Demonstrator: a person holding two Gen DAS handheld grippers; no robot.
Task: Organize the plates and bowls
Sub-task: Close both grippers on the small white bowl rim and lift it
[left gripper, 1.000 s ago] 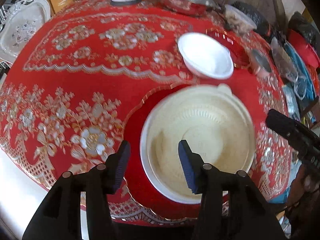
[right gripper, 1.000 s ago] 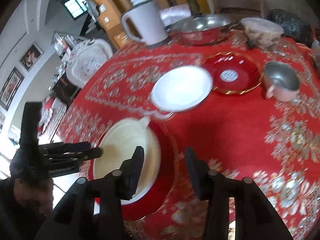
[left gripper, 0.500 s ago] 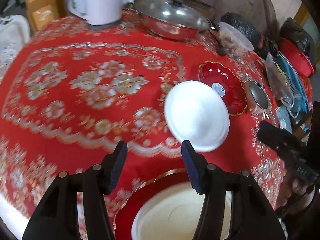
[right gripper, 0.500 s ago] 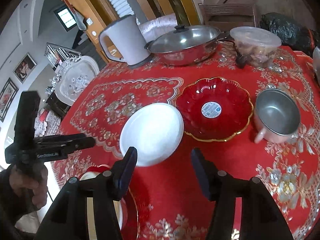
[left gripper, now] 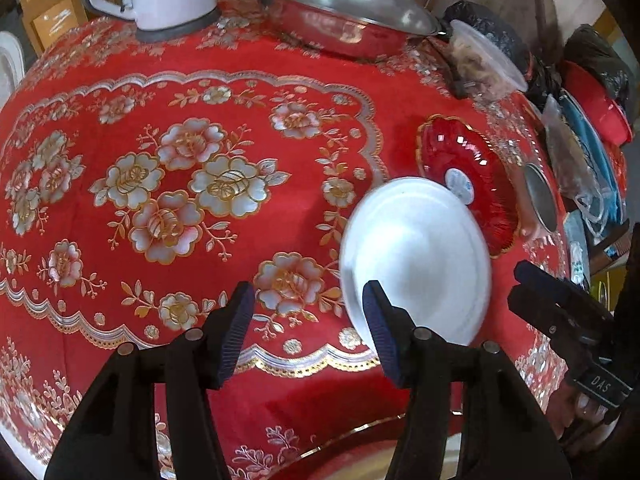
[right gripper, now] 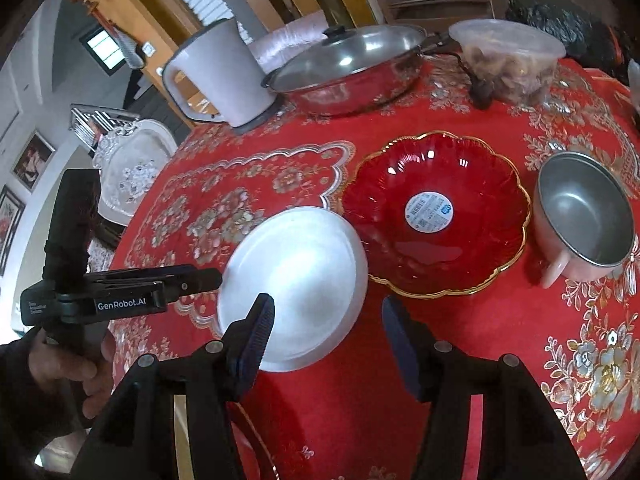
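Both claws close in on the white plate

Left claw [left gripper: 306, 332] and right claw [right gripper: 326, 342] gape wide, empty, flanking white plate [right gripper: 294, 288], likely for stacking.

Two grippers are showing: the left gripper [left gripper: 306, 330] and the right gripper [right gripper: 326, 342], each with two fingers spread apart. One white plate [right gripper: 294, 288] is lying on the red tablecloth [right gripper: 500, 340]. One red glass bowl [right gripper: 436, 216] is sitting just beside it, and one metal cup [right gripper: 586, 216] is sitting near that. Farther back, one lidded pan [right gripper: 348, 68], one white kettle [right gripper: 218, 72] and one plastic tub [right gripper: 510, 58] are standing.
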